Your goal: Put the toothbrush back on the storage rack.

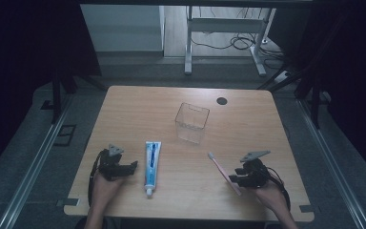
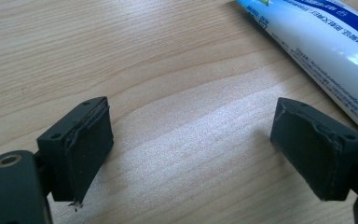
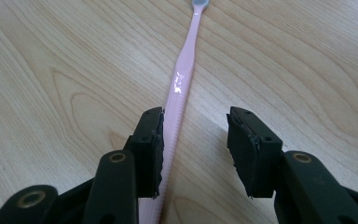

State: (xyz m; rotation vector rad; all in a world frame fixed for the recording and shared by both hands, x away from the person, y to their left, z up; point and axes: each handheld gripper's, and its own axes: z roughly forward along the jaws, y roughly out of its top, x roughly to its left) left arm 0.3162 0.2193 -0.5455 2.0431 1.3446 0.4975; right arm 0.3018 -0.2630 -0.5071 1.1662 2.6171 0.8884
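Note:
A pink toothbrush (image 1: 224, 172) lies flat on the wooden table (image 1: 138, 109) at the front right, head pointing away. My right gripper (image 1: 233, 177) sits low over its handle. In the right gripper view the jaws stand apart, and the toothbrush (image 3: 182, 79) runs between them, right beside the left jaw; the right gripper (image 3: 196, 149) is open. A white and blue toothpaste tube (image 1: 152, 162) lies at the front left, cap toward the person. My left gripper (image 1: 132, 165) rests just left of it, and the left gripper (image 2: 191, 154) is wide open over bare wood beside the tube (image 2: 326, 51).
A clear plastic cup (image 1: 192, 122) stands upright near the table's middle, beyond both items. A black round cable hole (image 1: 222, 100) sits near the far edge. Beyond the table are a desk frame and cables on the floor.

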